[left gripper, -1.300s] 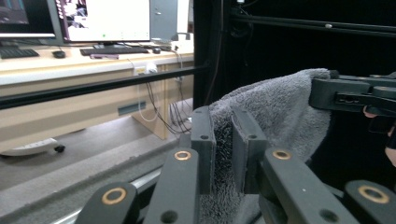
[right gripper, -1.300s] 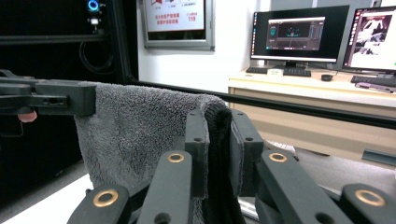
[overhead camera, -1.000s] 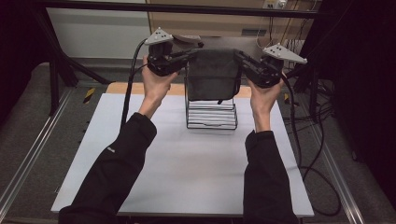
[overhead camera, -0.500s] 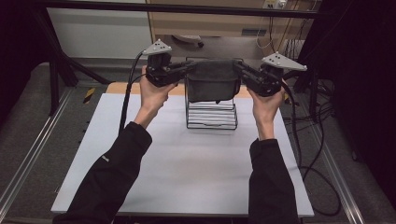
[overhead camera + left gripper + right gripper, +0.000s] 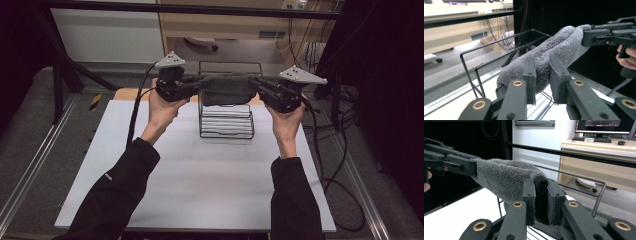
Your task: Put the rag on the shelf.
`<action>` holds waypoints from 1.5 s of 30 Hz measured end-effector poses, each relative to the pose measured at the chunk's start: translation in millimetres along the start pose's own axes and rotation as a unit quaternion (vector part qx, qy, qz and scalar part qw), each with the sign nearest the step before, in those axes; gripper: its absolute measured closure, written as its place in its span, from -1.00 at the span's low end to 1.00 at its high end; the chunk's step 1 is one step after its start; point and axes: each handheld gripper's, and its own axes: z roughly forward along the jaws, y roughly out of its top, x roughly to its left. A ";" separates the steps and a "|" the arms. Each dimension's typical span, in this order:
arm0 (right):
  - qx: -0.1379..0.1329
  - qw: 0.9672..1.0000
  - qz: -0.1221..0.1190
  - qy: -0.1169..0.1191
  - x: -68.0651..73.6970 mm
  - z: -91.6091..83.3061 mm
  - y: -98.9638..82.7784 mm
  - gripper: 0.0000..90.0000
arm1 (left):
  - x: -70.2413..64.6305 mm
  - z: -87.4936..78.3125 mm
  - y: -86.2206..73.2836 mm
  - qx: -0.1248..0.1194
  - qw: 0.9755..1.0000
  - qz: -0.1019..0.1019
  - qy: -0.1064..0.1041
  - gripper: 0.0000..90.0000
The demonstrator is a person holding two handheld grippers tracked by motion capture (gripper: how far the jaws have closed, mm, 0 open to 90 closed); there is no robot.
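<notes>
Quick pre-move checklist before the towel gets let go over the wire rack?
1. Right gripper pinching the grey towel: ok, fold clamped between its pads.
2. Left gripper grip: not ok, jaws have just been opening and a gap shows beside the towel.
3. Towel over the wire rack: ok.
4. Towel resting on the rack's top bars: cannot tell.
5. Rack upright on the white table: ok.

My sleeves are black, long to the wrists. My left gripper and right gripper are black, brass-riveted, each topped at twelve o'clock by a grey three-cornered plate, trailing black cables.
</notes>
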 end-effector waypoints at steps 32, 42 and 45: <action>0.020 0.999 0.004 0.034 1.4 -5.5 -14.2 0.25 | -5.3 17.9 -16.4 0.084 0.996 -0.007 0.007 0.99; 0.031 0.999 0.004 0.043 1.9 -4.6 -13.9 0.66 | -1.7 31.3 -32.3 0.098 0.995 -0.001 0.018 0.99; 0.062 0.998 0.001 0.030 1.4 1.8 -21.0 0.87 | -0.9 33.6 -37.0 0.098 0.995 -0.002 0.020 0.99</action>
